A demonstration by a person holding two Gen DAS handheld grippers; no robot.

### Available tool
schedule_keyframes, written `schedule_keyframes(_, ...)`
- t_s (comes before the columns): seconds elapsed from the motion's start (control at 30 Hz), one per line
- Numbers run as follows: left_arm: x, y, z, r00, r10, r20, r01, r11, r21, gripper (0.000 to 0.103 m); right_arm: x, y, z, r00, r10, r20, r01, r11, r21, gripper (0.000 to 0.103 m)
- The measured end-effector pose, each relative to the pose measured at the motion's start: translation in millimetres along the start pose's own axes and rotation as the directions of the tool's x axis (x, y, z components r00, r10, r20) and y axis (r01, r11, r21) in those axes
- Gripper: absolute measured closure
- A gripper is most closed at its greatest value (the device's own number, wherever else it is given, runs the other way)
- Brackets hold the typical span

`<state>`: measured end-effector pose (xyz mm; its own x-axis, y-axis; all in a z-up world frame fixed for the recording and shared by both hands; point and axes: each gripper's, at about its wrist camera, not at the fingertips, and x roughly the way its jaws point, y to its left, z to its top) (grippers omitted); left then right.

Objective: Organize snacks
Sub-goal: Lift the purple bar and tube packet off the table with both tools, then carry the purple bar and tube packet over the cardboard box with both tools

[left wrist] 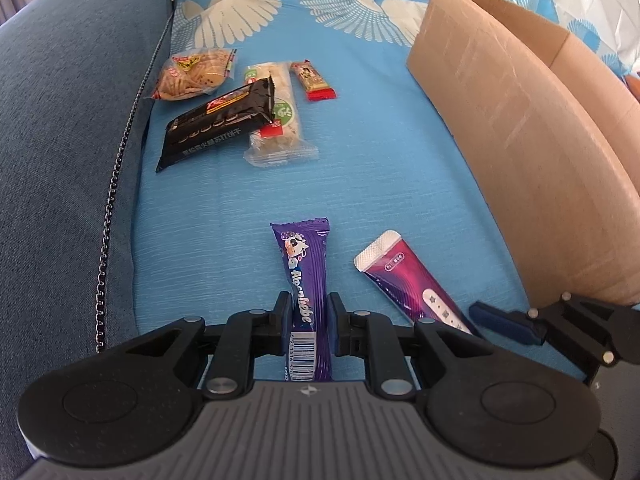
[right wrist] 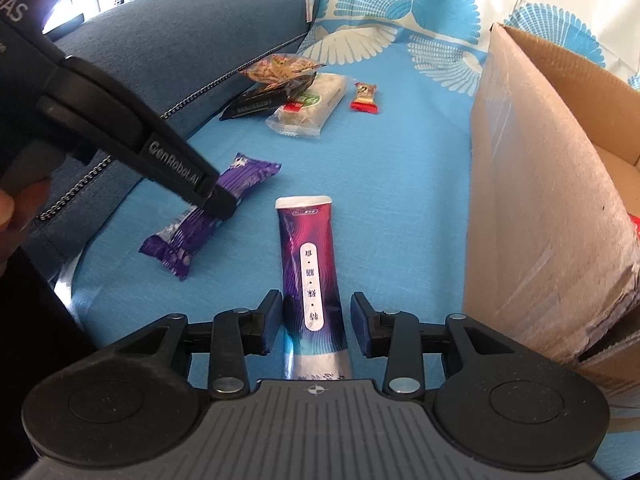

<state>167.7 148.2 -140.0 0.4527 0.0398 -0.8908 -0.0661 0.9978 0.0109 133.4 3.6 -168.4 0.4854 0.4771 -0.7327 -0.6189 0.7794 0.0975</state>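
Fingers [left wrist: 309, 312] clench purple candy bar [left wrist: 306, 276]; right fingers [right wrist: 316, 322] loosely straddle sachet [right wrist: 312, 264].

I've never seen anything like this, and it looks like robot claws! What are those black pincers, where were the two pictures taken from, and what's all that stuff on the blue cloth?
They aren't robot claws. A person holds a pincer tool in each hand, and each tool has its own camera looking along its two fingers, so each picture is one tool's view.

In the left tool's picture, the left gripper is squeezed shut on a purple candy bar. In the right tool's picture, the right gripper is around a magenta pouch, but there is a gap on one side, so it isn't squeezing it.

Further back on the blue cloth lie a black cracker pack, a clear rice snack pack, a bag of crisps and a small red candy. Beside them stands a cardboard box, probably where the snacks go.
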Motion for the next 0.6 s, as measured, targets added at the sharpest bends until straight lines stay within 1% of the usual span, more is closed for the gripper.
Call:
schedule_keyframes(0.03, 0.4, -1.2, 0.1, 1.000, 0.002, -0.002, -0.002, 1.000, 0.008, 0.084, 0.7, -0.1, 0.0, 1.000, -0.002, 0.006, 0.002, 1.000, -0.006, 0.066)
schedule_keyframes(0.07, 1.1, -2.2, 0.4, 1.000, 0.003, -0.002, -0.003, 1.000, 0.015, 0.084, 0.9, 1.0, -0.2, 1.000, -0.008, 0.012, 0.008, 1.000, -0.016, 0.071)
schedule_keyframes(0.1, 0.7, -2.7, 0.4, 1.000, 0.005, 0.000, -0.005, 1.000, 0.019, 0.085, 0.5, 2.2, -0.6, 1.000, -0.016, 0.017, 0.016, 0.999, -0.030, 0.073)
schedule_keyframes(0.17, -0.2, -1.8, -0.2, 1.000, 0.004, 0.011, -0.004, 1.000, 0.016, 0.086, -1.4, 4.6, -1.7, 0.999, -0.025, 0.024, 0.027, 0.998, -0.050, 0.079)
schedule_keyframes(0.23, -3.3, -0.4, -0.8, 1.000, 0.002, 0.029, -0.003, 1.000, 0.003, 0.087, -5.6, 5.2, -1.6, 0.999, -0.028, 0.035, 0.030, 0.998, -0.055, 0.080)
schedule_keyframes(0.3, -7.3, 1.3, -2.0, 0.999, 0.001, 0.053, -0.001, 1.000, -0.008, 0.088, -13.7, 5.7, -0.8, 0.997, -0.031, 0.066, 0.034, 0.998, -0.054, 0.081)
schedule_keyframes(0.43, -16.5, 3.6, -4.8, 0.996, -0.002, 0.094, 0.004, 1.000, -0.018, 0.088, -32.3, 7.1, 0.1, 0.990, -0.040, 0.137, 0.049, 0.997, -0.063, 0.082)
schedule_keyframes(0.6, -30.3, 8.2, -10.5, 0.989, -0.014, 0.145, 0.020, 0.999, -0.039, 0.088, -51.2, 10.0, -1.9, 0.979, -0.053, 0.196, 0.065, 0.996, -0.055, 0.082)
